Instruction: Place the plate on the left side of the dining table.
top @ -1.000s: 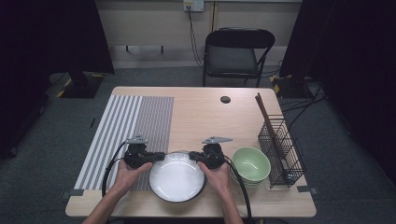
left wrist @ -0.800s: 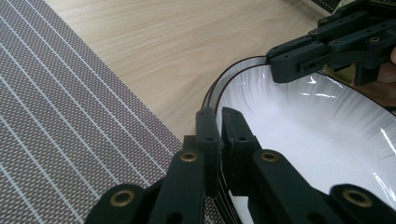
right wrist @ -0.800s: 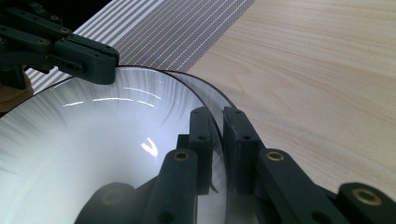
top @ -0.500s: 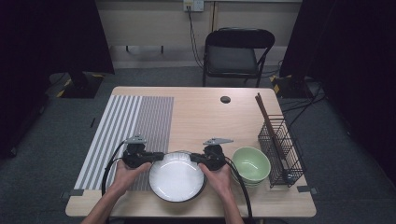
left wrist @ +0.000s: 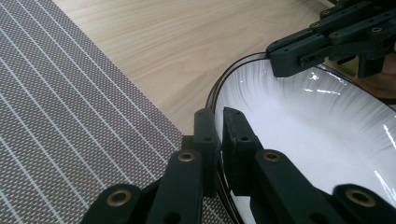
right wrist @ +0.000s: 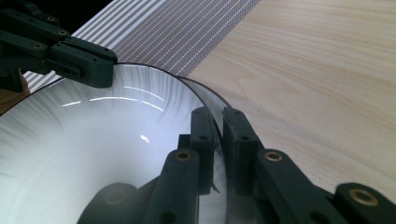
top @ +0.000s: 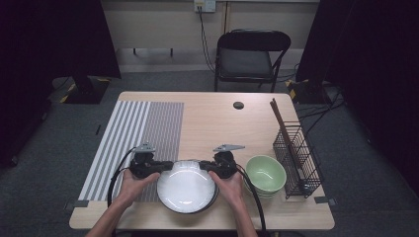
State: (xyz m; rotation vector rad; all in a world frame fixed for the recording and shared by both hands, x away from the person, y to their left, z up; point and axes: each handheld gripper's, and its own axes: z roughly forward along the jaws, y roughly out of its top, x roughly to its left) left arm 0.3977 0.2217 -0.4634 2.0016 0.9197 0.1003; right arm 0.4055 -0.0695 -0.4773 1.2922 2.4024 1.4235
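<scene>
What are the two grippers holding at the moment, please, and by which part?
Both hold the white plate by its rim: the left gripper clamps the left edge, the right gripper the right edge.

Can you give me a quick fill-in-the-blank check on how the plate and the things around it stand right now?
1. Both the left gripper and the right gripper are shut on the rim of the white ____.
2. The bowl beside the wire rack is ____ in colour.
3. The striped placemat lies on the person's ____ side of the table.
4. The chopsticks lean in the wire ____.

Missing words: plate; green; left; rack
</scene>
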